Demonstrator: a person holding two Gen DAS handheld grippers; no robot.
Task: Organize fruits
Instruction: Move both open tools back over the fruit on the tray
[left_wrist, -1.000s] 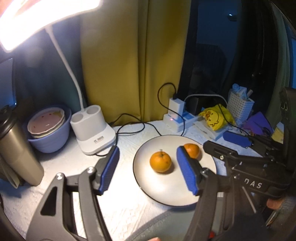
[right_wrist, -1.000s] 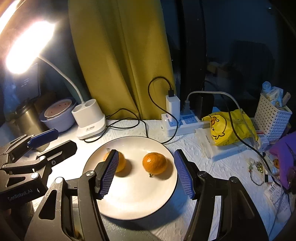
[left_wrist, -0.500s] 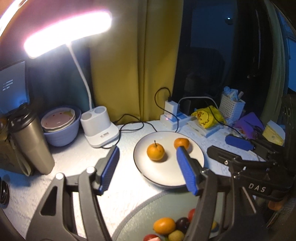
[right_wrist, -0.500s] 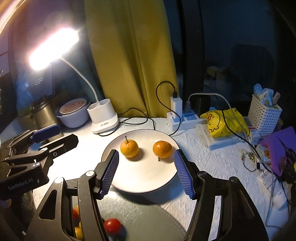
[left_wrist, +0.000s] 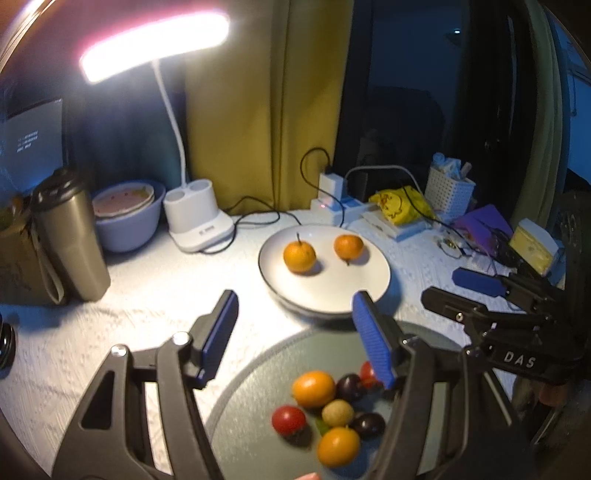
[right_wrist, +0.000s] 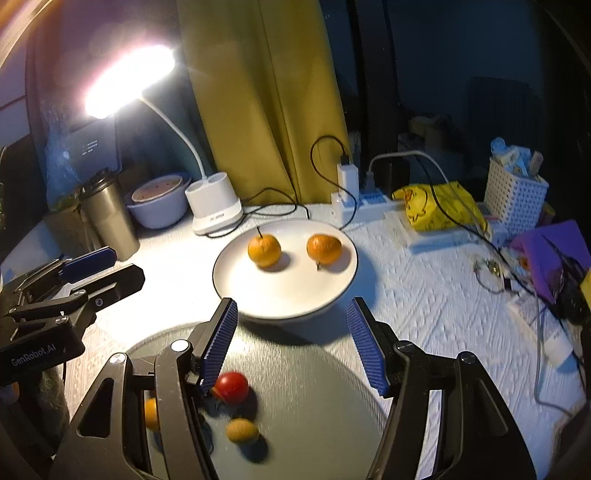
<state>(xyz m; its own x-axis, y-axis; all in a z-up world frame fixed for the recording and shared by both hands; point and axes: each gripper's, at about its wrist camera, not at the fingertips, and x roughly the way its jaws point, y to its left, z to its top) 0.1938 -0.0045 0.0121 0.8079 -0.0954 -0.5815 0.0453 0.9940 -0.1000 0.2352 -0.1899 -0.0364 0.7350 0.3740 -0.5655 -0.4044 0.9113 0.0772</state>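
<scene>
On the table stands a white plate (left_wrist: 325, 295) with a dark rim, and two oranges lie in it, apart from each other. The left orange (left_wrist: 299, 256) has a short stalk that points up; the right orange (left_wrist: 348, 247) lies with its stalk down, toward the plate.

Nearer to the cameras there is a round grey tray (left_wrist: 251, 417), just beside the plate. In it lies a small heap of mixed fruits: a yellow-orange fruit (left_wrist: 314, 388), a second one like it (left_wrist: 338, 446), a red tomato (left_wrist: 289, 419), a pale round fruit (left_wrist: 337, 412) and two dark plums (left_wrist: 349, 386). They lie close together, some touching. In the right wrist view only the tomato (right_wrist: 231, 386), the pale fruit (right_wrist: 242, 430) and a bit of an orange-coloured fruit show, because the gripper covers the rest.

The left gripper (left_wrist: 295, 336) hangs above the far edge of the tray with its blue pads spread, and nothing is between them. The right gripper (right_wrist: 291, 341) is also spread and empty, above the tray, with the plate just behind its tips.

At the back left a lilac bowl (left_wrist: 127, 225) holds a smaller dish with some reddish remains. Beside it stand a metal cup (left_wrist: 70, 236) with a lid and a white lamp (left_wrist: 197, 221), switched on. At the back right a white basket (left_wrist: 448, 194) is filled with small packets, near a yellow bag (left_wrist: 400, 205).
</scene>
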